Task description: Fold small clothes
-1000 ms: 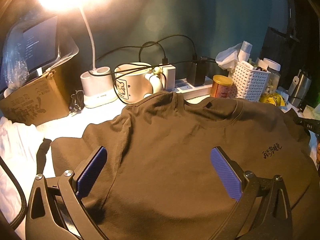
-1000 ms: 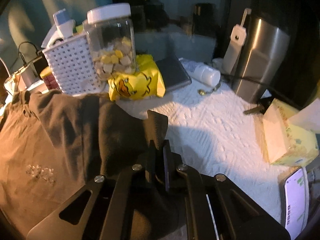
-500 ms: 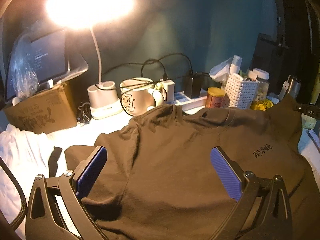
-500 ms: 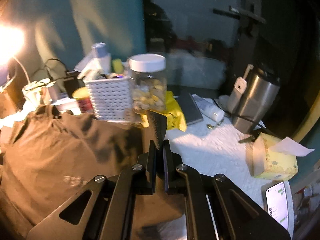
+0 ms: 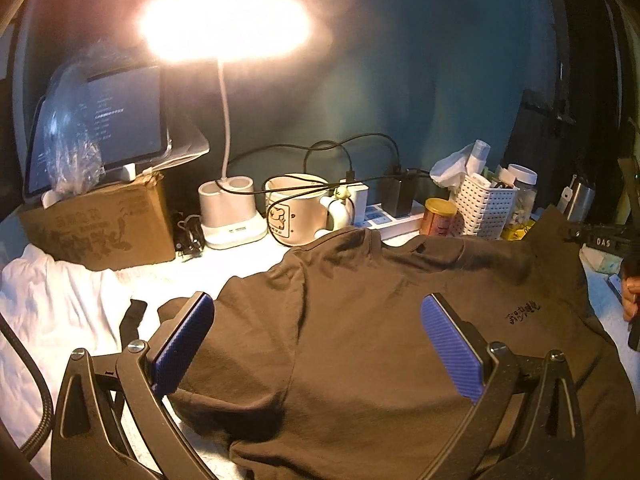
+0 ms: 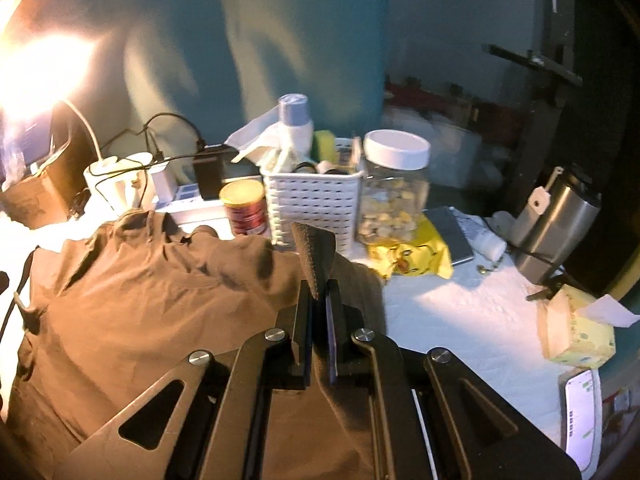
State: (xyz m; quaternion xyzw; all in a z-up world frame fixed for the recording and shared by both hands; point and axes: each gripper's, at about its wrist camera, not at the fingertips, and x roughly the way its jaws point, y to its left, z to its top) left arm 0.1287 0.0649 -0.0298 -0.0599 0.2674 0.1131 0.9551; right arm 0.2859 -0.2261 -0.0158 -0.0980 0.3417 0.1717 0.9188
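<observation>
The right gripper (image 6: 320,300) is clamped on the brown cotton T-shirt's (image 5: 360,340) sleeve, the left gripper (image 5: 320,344) gapes, and next the sleeve should fold across the shirt.

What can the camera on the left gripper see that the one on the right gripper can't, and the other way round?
Only the left wrist view shows the screen propped on the cardboard box, the lit lamp head and the left gripper, open above the shirt. Only the right wrist view shows the tissue box, the phone and the right gripper shut on a fold of the shirt. Both show the brown T-shirt, the white basket, the jar with the white lid and the steel tumbler.
</observation>
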